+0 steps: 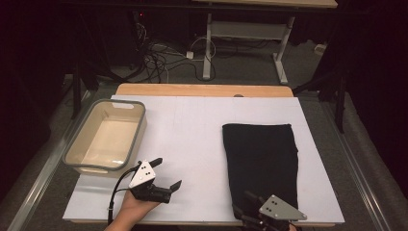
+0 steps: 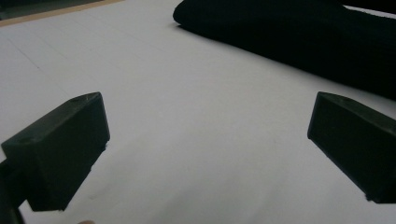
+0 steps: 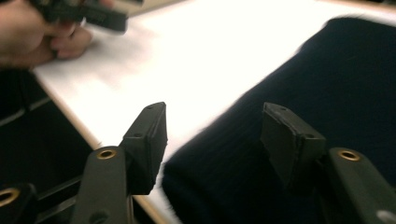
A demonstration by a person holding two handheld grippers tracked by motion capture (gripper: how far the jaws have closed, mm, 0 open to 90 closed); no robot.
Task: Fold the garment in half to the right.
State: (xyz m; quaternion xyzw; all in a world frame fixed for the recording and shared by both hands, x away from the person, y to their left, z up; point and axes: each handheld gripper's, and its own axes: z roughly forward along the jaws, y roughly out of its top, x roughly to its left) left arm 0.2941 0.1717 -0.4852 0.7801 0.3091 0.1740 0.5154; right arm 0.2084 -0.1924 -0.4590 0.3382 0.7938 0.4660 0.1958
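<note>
A black folded cloth (image 1: 262, 159) lies flat on the right half of the white board (image 1: 192, 130). My right gripper (image 1: 243, 204) is at the cloth's near left corner by the board's front edge. In the right gripper view its jaws (image 3: 212, 135) stand apart, one on each side of the cloth's (image 3: 327, 70) edge, and no pad presses on the fabric. My left gripper (image 1: 167, 172) rests near the front of the board, left of centre, open wide with nothing between its fingers (image 2: 208, 135). It points toward the cloth (image 2: 299, 37).
An empty grey plastic bin (image 1: 106, 139) sits at the board's left side. The wooden table edge (image 1: 202, 90) runs along the back. Bare white board separates the bin from the cloth. A hand (image 3: 32, 32) holding the other gripper appears in the right gripper view.
</note>
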